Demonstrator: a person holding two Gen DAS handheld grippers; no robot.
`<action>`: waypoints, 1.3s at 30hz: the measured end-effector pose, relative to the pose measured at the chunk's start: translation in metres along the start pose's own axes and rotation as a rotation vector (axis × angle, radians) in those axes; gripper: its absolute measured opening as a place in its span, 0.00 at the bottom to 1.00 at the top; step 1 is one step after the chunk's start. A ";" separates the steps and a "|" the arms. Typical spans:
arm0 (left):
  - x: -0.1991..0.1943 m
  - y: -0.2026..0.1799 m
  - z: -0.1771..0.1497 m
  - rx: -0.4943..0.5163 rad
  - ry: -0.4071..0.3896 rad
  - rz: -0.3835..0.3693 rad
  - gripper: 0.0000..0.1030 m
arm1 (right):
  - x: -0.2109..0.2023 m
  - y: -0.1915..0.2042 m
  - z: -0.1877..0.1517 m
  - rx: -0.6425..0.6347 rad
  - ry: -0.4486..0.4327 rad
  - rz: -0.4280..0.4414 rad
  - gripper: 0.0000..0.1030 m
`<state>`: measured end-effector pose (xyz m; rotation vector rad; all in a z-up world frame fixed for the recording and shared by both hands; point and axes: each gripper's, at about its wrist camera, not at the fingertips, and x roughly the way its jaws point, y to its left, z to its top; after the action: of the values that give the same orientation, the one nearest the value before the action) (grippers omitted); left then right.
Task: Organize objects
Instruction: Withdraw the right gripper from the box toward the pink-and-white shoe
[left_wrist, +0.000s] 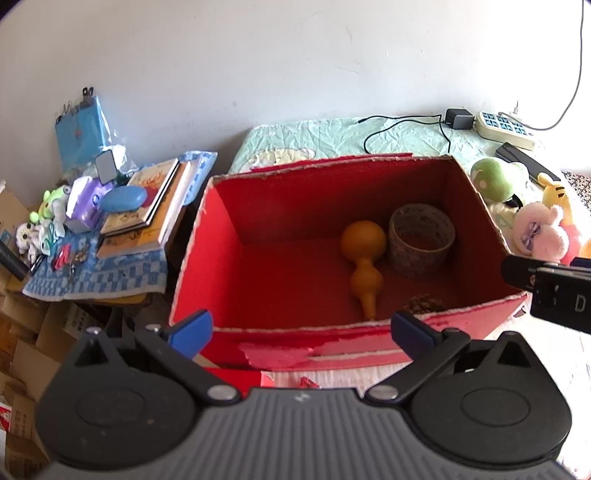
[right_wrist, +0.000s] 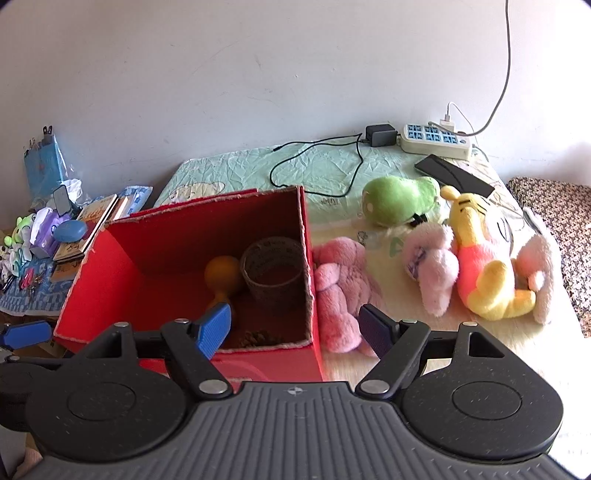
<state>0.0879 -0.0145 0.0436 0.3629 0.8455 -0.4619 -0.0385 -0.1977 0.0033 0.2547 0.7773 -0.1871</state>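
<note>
Bedding in pale green covers the bed (right_wrist: 325, 166), and its rumpled sheet runs back to the wall. Largest on it is the red box (left_wrist: 221, 258), open-topped, standing toward the bed's left edge. Inside, on the box floor, an orange gourd (left_wrist: 364, 254) lies just beside a roll of tape (left_wrist: 421, 236) near the box's right wall, and a small pinecone (left_wrist: 424, 304) sits against the near wall.

Right of the box the soft toys lie in a loose cluster: a yellow bear plush (right_wrist: 484, 266) toward the right edge of the bed, a pink plush (right_wrist: 340, 291) touching the box's right wall, a pale lilac plush (right_wrist: 432, 266) between those two, and a green plush (right_wrist: 399, 199) behind them. Along the far edge are a white power strip (right_wrist: 436, 140) with a black adapter (right_wrist: 380, 134) and its trailing cable, and a dark phone (right_wrist: 454, 175) near the strip.

Left of the bed, a side desk (left_wrist: 92, 280) under a blue checked cloth carries stacked books (left_wrist: 147, 206), a blue case (left_wrist: 123, 198) and small clutter.

The left tongs (left_wrist: 301, 332) hover at the box's near wall, spread wide and holding nothing. The right tongs (right_wrist: 295, 328) hang over the box's near right corner, likewise spread and empty.
</note>
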 end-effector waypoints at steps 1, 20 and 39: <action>-0.001 -0.001 -0.001 -0.002 0.003 0.004 1.00 | -0.001 -0.001 -0.002 -0.005 0.003 0.001 0.76; 0.001 -0.008 -0.044 -0.030 0.086 0.087 1.00 | 0.011 -0.006 -0.036 -0.035 0.151 0.128 0.75; 0.011 -0.016 -0.084 -0.055 0.193 0.103 0.99 | 0.021 -0.015 -0.066 -0.031 0.251 0.246 0.74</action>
<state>0.0325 0.0096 -0.0186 0.4031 1.0198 -0.3102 -0.0722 -0.1942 -0.0593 0.3462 0.9880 0.0913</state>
